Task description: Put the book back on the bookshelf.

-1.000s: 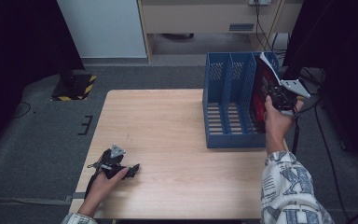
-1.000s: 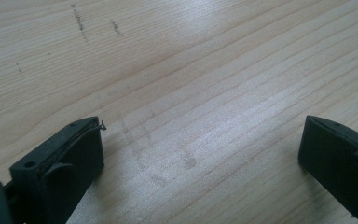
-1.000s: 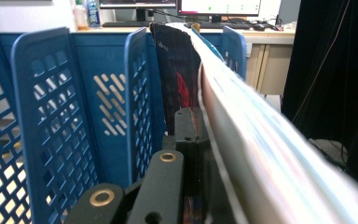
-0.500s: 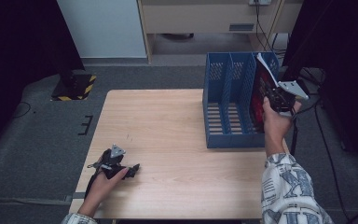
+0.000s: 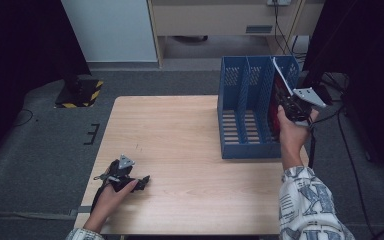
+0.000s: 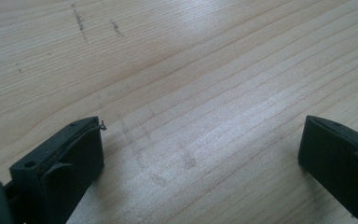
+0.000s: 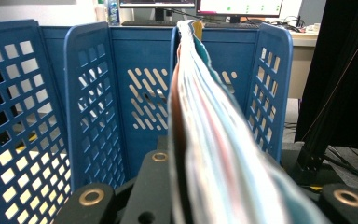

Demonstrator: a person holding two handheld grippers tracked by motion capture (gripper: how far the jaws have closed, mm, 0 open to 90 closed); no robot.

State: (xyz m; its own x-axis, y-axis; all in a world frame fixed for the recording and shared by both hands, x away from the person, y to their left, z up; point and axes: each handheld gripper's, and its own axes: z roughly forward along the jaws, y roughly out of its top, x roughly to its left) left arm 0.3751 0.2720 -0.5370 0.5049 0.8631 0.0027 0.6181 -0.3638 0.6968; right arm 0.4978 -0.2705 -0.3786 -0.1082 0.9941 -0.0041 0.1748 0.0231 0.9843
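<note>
Left gripper open, resting on pale wooden table; grey carpet around.

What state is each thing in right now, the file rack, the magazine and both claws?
Blue file rack: upright on the table's right side, left two slots empty.
Magazine: on edge, leaning in the rightmost slot, between the right claw's jaws.
Right claw: closed on the magazine, jaws just easing open.
Left claw: open, resting on the wooden table, holding nothing.
</note>
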